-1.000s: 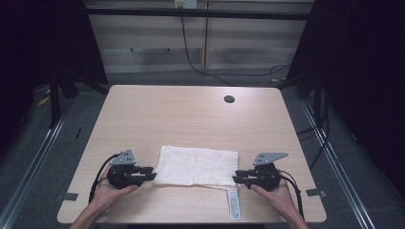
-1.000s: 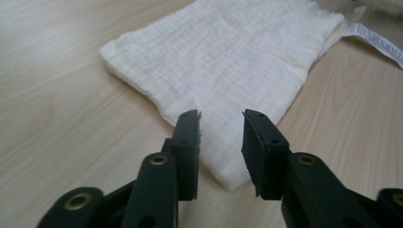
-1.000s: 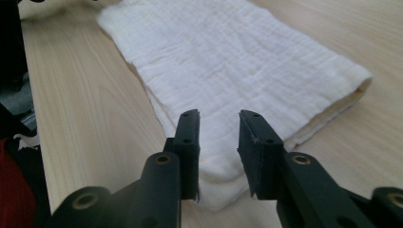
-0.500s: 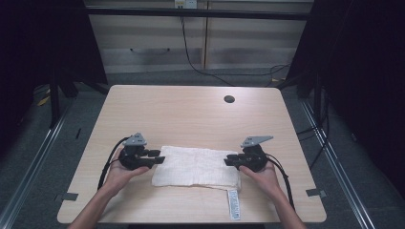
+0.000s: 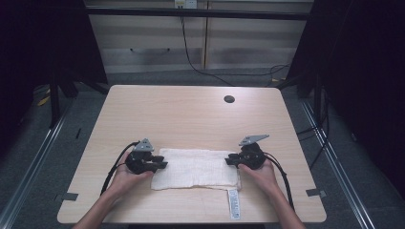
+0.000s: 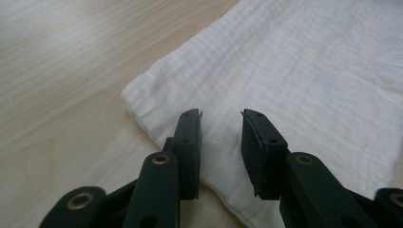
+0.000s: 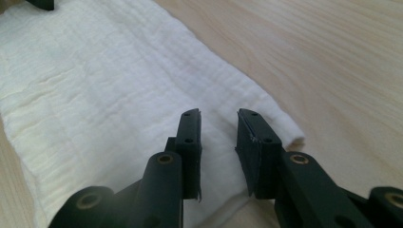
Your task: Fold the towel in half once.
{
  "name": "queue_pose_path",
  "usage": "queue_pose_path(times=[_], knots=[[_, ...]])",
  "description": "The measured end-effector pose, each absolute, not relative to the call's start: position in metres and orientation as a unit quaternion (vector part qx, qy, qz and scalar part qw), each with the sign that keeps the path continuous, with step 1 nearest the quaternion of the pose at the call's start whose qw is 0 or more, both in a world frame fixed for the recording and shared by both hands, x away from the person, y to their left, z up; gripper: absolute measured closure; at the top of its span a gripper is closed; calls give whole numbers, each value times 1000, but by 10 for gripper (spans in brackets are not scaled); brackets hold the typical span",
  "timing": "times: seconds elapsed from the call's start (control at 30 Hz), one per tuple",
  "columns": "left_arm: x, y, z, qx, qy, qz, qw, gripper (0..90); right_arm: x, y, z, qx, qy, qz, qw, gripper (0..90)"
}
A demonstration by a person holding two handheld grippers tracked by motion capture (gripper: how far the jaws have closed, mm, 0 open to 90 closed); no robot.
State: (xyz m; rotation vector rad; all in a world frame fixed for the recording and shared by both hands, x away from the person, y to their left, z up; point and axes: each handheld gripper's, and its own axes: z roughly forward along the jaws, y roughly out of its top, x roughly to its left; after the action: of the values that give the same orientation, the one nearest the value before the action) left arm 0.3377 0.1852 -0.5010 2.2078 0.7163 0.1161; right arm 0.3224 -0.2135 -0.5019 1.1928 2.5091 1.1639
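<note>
Two hand-held grippers working — left hand-held gripper (image 5: 161, 165) and right hand-held gripper (image 5: 228, 161) both hanging released over opposite ends of folded white crinkled cotton cloth (image 5: 197, 168) | cloth lying flat near front of pale wooden table (image 5: 191, 114) | nothing being grasped yet — folding apparently left.

This looks like a lab or a recording room, not a home. A plain light-wood table (image 5: 191, 119) with a round cable hole (image 5: 229, 99) stands on grey carpet floor (image 5: 57, 157). Dark curtains (image 5: 363, 71) hang on the left and right sides. At the far side there is a pale cabinet (image 5: 157, 43) with a handle, and black cables (image 5: 191, 47) run down in front of it to the floor.
</note>
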Motion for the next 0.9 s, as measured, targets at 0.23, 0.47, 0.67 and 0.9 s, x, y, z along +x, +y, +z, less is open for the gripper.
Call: queue_pose_path(times=[0.23,0.47,0.67,0.9], knots=[[327,195,-502,869,279,45,405,680,324,-219,-487,397,821,404,76,692],[328,199,-502,867,284,41,406,681,345,-214,-482,399,814,415,85,693],[328,199,-502,868,282,41,407,678,353,-207,-501,405,825,386,76,684],[328,200,-503,869,280,44,407,678,351,-207,-503,399,833,375,81,682]])
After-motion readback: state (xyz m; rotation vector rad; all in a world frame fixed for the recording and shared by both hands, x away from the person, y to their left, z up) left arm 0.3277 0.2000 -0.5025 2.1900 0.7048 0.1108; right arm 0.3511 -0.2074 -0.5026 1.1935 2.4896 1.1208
